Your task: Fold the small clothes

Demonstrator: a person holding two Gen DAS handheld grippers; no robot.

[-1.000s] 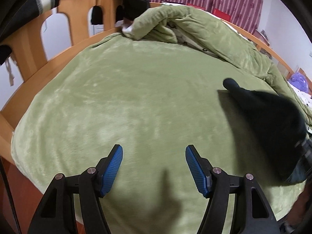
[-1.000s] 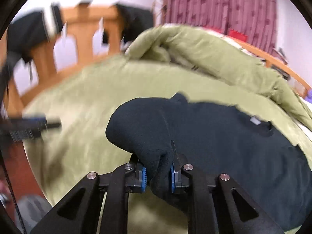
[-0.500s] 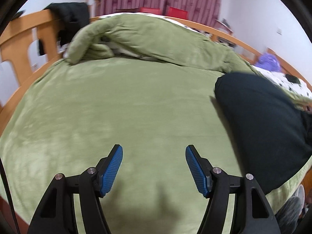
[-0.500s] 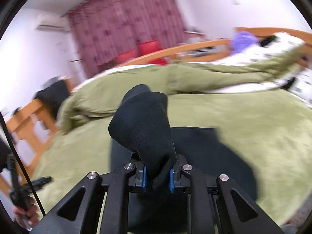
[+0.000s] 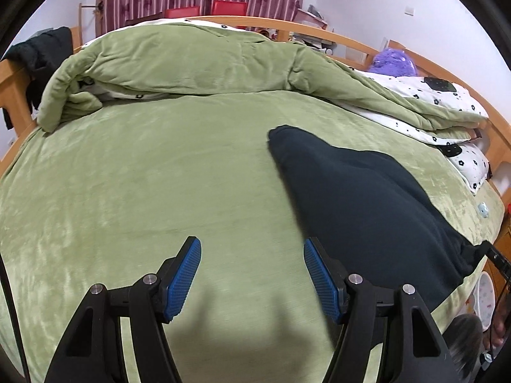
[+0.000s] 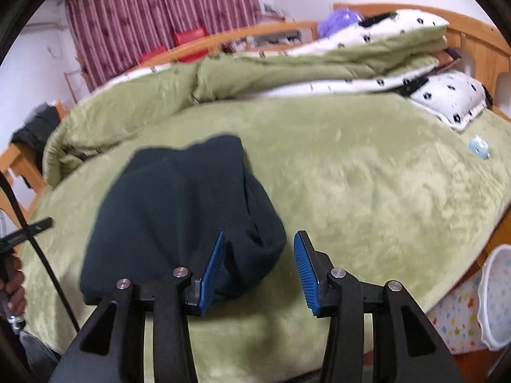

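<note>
Taking the dark garment [image 5: 367, 198] as the landmark and reading from its left: the left tongs [image 5: 252, 274] hover above bare green bed cover [image 5: 143, 191], spread wide with nothing between the pads, the garment's near edge just beside the right-hand finger. The garment itself lies bunched and doubled over on the bed, near the front edge, with the rolled-back green quilt [image 5: 191, 60] well behind it and the white patterned pillow [image 6: 447, 99] off to its far right.

The right tongs [image 6: 258, 271] sit at the garment's near right corner. Their jaws have just been opening; the rounded fold of cloth lies partly between them, close against the left pad, but the pads no longer pinch it, so the fabric looks released.

The step in hand seems to be setting down a fold and squaring it. To do it well, the right tongs should back off low and straight so the pad does not drag the soft fleece-like cloth open again. The left tongs are well placed to come in from the garment's left edge, catch both layers together, and pull them flat before the next fold. The plush cover will grip the cloth, so lifting slightly beats sliding.
</note>
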